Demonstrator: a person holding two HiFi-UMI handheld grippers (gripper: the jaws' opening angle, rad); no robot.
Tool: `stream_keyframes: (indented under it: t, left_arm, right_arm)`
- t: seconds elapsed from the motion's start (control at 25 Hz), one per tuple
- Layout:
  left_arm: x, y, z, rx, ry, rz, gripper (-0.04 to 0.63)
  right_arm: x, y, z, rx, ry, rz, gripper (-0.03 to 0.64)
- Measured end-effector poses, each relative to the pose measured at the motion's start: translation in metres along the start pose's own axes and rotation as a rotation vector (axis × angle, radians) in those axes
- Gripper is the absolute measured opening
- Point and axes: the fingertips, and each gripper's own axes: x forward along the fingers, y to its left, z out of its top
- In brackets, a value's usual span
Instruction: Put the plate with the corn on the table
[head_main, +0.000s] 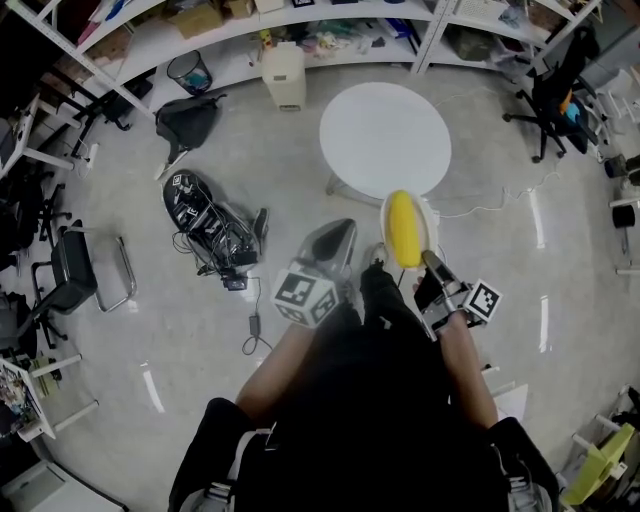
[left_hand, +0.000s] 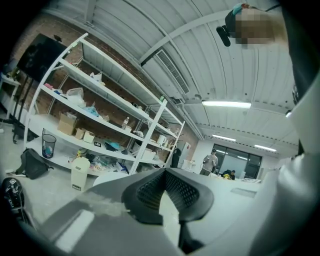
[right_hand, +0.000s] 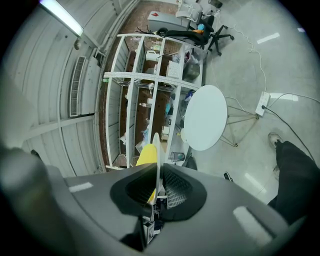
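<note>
A white plate (head_main: 403, 232) carrying a yellow cob of corn (head_main: 404, 228) hangs above the floor, just short of the round white table (head_main: 385, 135). My right gripper (head_main: 428, 262) is shut on the plate's near rim. In the right gripper view the plate (right_hand: 156, 150) stands edge-on between the pads of the right gripper (right_hand: 158, 175), with the corn (right_hand: 144, 156) on its left side and the table (right_hand: 205, 117) ahead. My left gripper (head_main: 332, 243) is beside the plate, to its left, shut and holding nothing. In the left gripper view the left gripper's (left_hand: 164, 176) pads meet at their tips.
On the floor to the left lie a black backpack (head_main: 187, 120), a mesh waste bin (head_main: 190, 72), a white canister (head_main: 284, 75) and a black device with tangled cables (head_main: 208, 218). White shelving (head_main: 250, 25) lines the far side. Chairs (head_main: 85, 270) stand at the left, an office chair (head_main: 555, 85) at the right.
</note>
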Motion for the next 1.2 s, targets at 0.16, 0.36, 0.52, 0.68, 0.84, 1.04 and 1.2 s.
stream_keyframes:
  t: [0.16,0.36,0.52,0.68,0.84,1.04,1.2]
  left_arm:
    - [0.004,0.007,-0.001,-0.007,-0.001,0.012,0.005]
    - [0.015,0.013,0.001,-0.007,0.002,0.018,0.005]
    - [0.027,0.018,0.002,-0.006,0.008,0.030,0.005]
    - [0.042,0.024,0.000,-0.015,0.012,0.034,0.005]
    - [0.061,0.030,0.003,-0.012,0.020,0.036,0.005]
    - [0.084,0.039,0.003,-0.011,0.034,0.043,0.005]
    - [0.108,0.039,0.006,-0.002,0.039,0.048,0.005]
  right_arm:
    - [0.008,-0.004,0.004,-0.006,0.010,0.001,0.041]
    - [0.017,-0.002,0.013,-0.005,0.020,0.014,0.041]
    - [0.026,-0.002,0.021,-0.013,0.035,0.017,0.041]
    - [0.036,-0.005,0.027,-0.007,0.053,0.018,0.041]
    - [0.046,-0.006,0.040,-0.004,0.063,0.015,0.041]
    - [0.061,-0.008,0.061,-0.017,0.077,0.015,0.041]
    - [0.071,-0.007,0.080,-0.016,0.098,0.028,0.041]
